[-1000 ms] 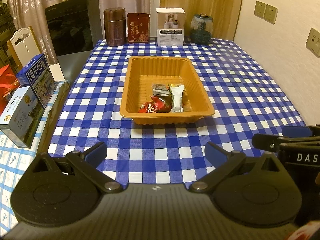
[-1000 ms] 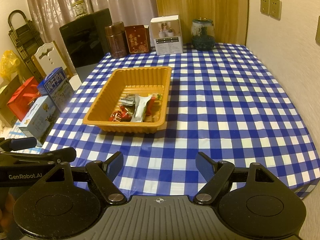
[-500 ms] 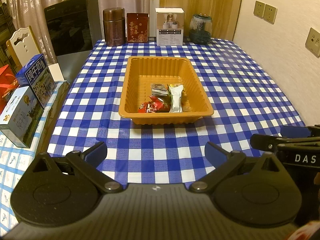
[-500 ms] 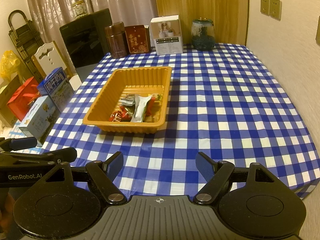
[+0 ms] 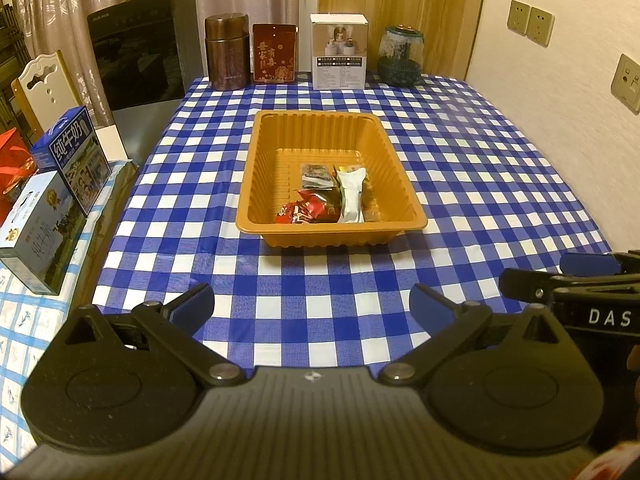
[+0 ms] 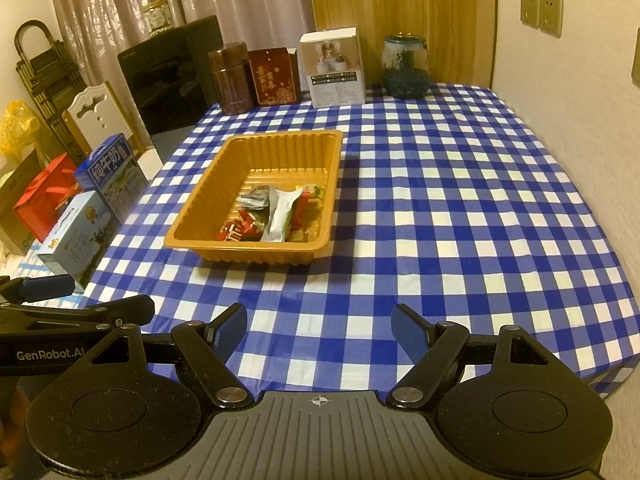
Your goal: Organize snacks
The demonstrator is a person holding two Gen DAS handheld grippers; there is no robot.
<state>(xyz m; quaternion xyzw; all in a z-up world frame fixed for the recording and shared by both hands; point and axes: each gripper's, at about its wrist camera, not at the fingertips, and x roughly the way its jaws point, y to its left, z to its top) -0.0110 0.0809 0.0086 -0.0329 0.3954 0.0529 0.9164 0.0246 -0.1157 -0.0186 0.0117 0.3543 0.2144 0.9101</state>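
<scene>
Hovering low over the near edge of the surface point(image 5: 460, 168), the left tool point(image 5: 312, 306) and right tool point(image 6: 318, 326) both stand with jaws spread wide and nothing between them. The snacks point(image 5: 330, 196) lie in a loose heap at the near right of the orange tray point(image 5: 256, 184), which sits mid-surface, well apart from both tools. No loose snack shows on the checked cloth point(image 6: 460, 208), so the gathering looks largely done; what remains, by my judgement, is tidying the heap or pulling back.

If the heap is to be sorted, the white packet point(image 6: 282, 216) lies on top, across the red wrappers point(image 5: 308, 212), and should come first. Approach from above, jaws across its narrow width, and close gently: the foil looks slick and crushable. Keep the fingertips off the tray's ribbed floor, since the tray looks light and could slide on the cloth; the other tool could steady its near rim. The dark packet point(image 5: 316, 174) behind sits flat and may need a shallow, sideways pinch at one edge.
</scene>
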